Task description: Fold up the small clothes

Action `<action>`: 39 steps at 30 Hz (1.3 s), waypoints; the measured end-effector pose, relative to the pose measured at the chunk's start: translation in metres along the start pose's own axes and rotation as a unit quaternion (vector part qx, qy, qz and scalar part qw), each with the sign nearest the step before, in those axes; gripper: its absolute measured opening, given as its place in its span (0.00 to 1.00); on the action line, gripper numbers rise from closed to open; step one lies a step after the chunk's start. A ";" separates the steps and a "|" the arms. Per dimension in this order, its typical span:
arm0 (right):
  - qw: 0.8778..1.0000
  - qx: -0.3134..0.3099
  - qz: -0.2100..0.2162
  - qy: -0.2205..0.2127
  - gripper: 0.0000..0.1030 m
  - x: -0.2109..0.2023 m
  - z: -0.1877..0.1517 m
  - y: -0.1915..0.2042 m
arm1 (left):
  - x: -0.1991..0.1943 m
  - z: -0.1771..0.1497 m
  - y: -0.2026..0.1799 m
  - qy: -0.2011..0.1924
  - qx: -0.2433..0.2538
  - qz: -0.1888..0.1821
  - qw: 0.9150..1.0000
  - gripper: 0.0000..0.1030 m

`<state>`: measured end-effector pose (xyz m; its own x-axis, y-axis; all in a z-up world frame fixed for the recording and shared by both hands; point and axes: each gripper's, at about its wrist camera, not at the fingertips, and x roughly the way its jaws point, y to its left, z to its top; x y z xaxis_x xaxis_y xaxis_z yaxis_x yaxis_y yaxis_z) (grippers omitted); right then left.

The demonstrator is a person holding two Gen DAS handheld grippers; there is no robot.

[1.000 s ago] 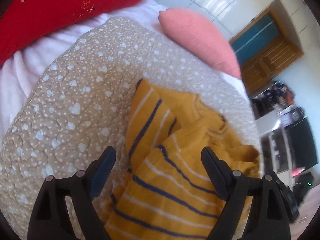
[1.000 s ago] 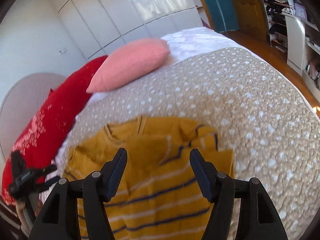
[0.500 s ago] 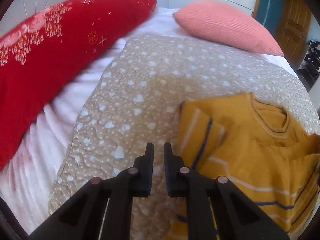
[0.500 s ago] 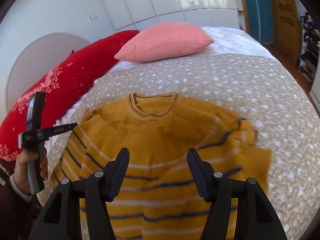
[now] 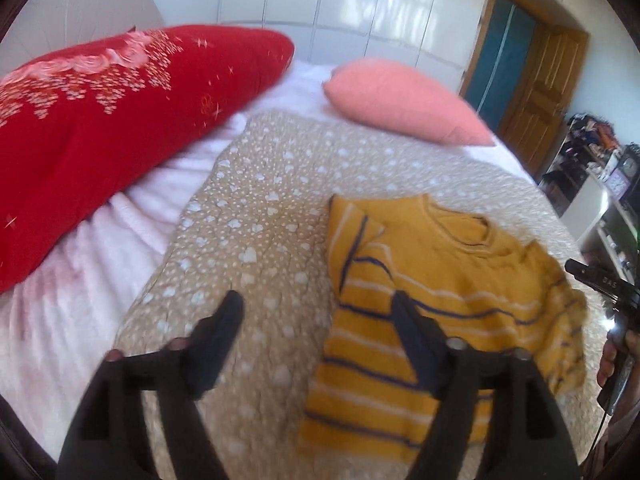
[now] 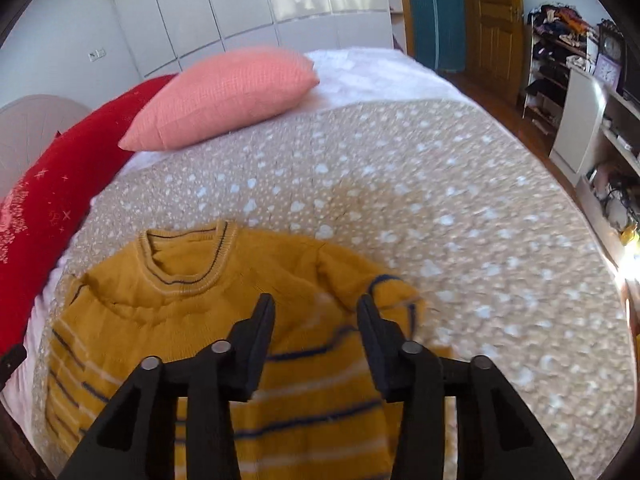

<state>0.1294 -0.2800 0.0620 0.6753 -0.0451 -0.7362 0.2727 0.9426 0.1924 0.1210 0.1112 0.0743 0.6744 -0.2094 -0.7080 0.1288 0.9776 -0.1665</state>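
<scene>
Item: yellow striped sweater [image 6: 208,344], flat on the near part of the bed's heart-print quilt [image 6: 440,184], sleeves tucked inward; left tongs [image 5: 316,320] just reopened, right tongs [image 6: 316,320] narrowing but spread, both empty; step judged mid-fold, next needing a hem grasp.

Open bedspread [image 6: 460,200]: right half of the right wrist view, bare.
Blocked: red cushion [image 5: 100,120] upper left, pink pillow [image 5: 404,100] top centre, left wrist view.
</scene>
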 end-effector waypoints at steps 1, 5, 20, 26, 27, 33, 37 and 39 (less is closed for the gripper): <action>1.000 0.004 0.008 -0.002 0.57 -0.012 -0.004 -0.005 | -0.004 -0.005 -0.001 -0.001 0.001 -0.004 1.000 0.81; 0.999 0.025 0.034 0.007 0.66 -0.049 -0.036 -0.026 | 0.006 -0.024 0.003 0.028 0.002 -0.005 1.000 0.82; 0.996 0.032 -0.004 0.084 0.03 -0.041 -0.077 -0.063 | 0.025 0.000 0.021 0.069 0.041 0.132 0.988 0.13; 0.996 -0.013 -0.047 0.076 0.13 -0.056 -0.088 -0.051 | -0.024 -0.017 0.033 0.013 0.008 0.070 0.997 0.77; 0.996 -0.017 -0.053 0.075 0.15 -0.057 -0.092 -0.049 | -0.027 -0.025 0.031 0.011 0.009 0.063 0.998 0.79; 0.997 0.005 -0.051 0.063 0.34 -0.077 -0.103 -0.057 | 0.003 -0.069 0.025 0.041 0.016 0.057 0.997 0.85; 0.997 0.001 -0.069 0.045 0.44 -0.089 -0.112 -0.059 | 0.025 -0.092 0.037 0.030 -0.021 0.048 0.998 0.97; 0.996 0.008 -0.082 0.042 0.52 -0.090 -0.121 -0.067 | 0.024 -0.096 0.037 0.009 -0.025 0.047 0.999 0.98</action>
<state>-0.0328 -0.2990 0.0371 0.5620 -0.1698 -0.8096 0.3860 0.9194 0.0752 0.0717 0.1406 -0.0147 0.6692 -0.1166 -0.7339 0.0285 0.9909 -0.1314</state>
